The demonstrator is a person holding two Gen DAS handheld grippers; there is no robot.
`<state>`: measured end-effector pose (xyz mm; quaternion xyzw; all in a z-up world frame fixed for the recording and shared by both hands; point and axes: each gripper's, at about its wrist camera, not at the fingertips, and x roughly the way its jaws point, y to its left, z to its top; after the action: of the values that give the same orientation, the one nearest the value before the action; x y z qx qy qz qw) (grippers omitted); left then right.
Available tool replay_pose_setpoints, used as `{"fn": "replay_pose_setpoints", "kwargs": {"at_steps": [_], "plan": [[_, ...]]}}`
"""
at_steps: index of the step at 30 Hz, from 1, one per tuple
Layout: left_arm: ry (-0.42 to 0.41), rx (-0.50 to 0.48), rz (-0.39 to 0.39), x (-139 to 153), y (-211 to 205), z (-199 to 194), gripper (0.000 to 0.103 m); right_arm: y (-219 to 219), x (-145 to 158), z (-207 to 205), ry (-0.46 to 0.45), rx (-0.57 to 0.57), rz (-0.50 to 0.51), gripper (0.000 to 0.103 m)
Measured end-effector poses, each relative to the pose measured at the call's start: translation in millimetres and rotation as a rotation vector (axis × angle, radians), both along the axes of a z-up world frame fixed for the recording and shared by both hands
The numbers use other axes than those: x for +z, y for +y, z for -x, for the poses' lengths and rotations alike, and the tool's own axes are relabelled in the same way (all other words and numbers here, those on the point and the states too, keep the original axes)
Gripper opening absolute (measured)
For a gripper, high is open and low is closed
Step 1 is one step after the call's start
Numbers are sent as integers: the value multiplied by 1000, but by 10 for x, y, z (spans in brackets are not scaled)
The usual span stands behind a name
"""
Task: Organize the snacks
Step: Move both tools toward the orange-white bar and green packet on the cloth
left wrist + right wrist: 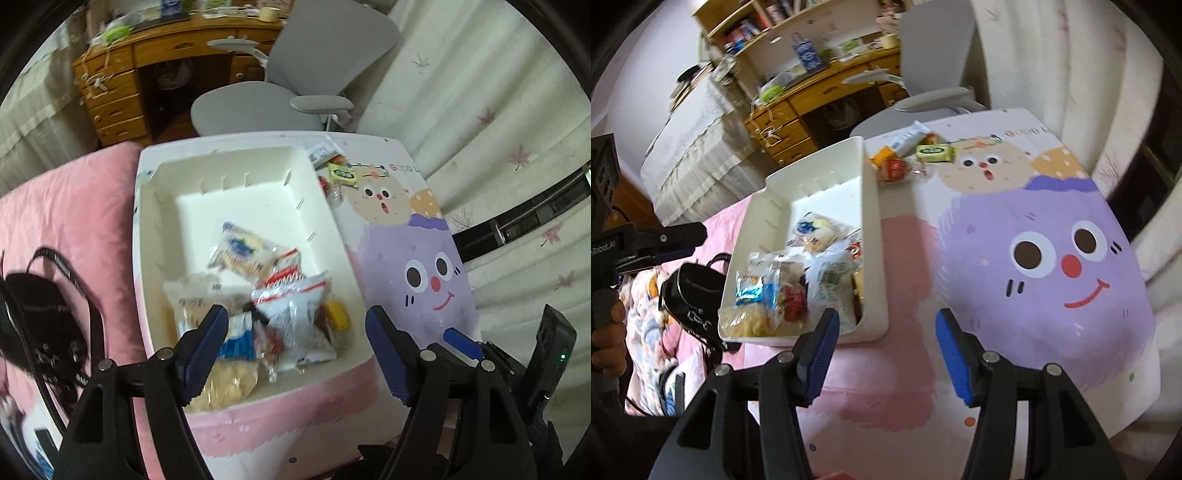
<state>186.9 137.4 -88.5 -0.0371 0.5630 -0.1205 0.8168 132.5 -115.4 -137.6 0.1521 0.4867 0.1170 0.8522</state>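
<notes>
A cartoon-printed tabletop [1052, 206] stands before a wooden desk [827, 92] and grey chair [325, 48]. The white bin [243, 184] of snack packets [291, 306] sits at its left edge; loose sweets [934, 153] lie near the far edge. The left gripper [295, 347] gapes wide above the packets, empty; the right gripper [884, 354] stands partly open, holding nothing.

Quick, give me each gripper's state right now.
Left gripper: open, holding nothing, above the snacks in the white bin.
Right gripper: open, holding nothing, over the table.
</notes>
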Motion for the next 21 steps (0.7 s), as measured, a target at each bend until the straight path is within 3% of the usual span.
{"fn": "replay_pose_setpoints", "kwargs": {"at_steps": [13, 15, 21], "plan": [[9, -165, -182, 252, -779, -1001, 78, -392, -90, -826, 9, -23, -165, 55], [5, -180, -219, 239, -911, -1181, 83, -446, -108, -1005, 4, -23, -189, 55], [43, -183, -305, 14, -1269, -1865, 83, -567, -188, -1558, -19, -24, -222, 57]]}}
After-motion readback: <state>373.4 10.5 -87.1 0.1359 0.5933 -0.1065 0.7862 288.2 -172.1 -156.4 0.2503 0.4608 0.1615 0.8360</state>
